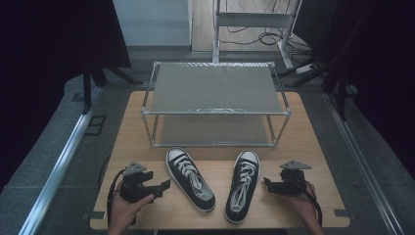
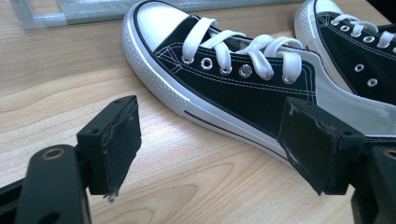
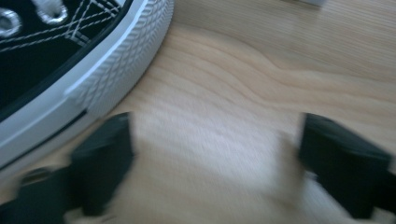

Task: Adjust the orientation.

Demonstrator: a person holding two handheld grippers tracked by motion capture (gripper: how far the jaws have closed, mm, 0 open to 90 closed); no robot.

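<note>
Left gripper (image 2: 208, 149) jaws apart beside left shoe (image 2: 233, 79); high view adds rack (image 1: 215, 88), right gripper (image 3: 215, 163) seemingly open

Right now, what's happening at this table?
A person holds a hand-held gripper in each hand at a light wooden table. The left hand-held gripper and right hand-held gripper sit outside a pair of black canvas sneakers with white laces, both with jaws open and holding nothing. Neither sneaker is touched yet. A two-tier metal-framed shoe rack stands behind them.
</note>
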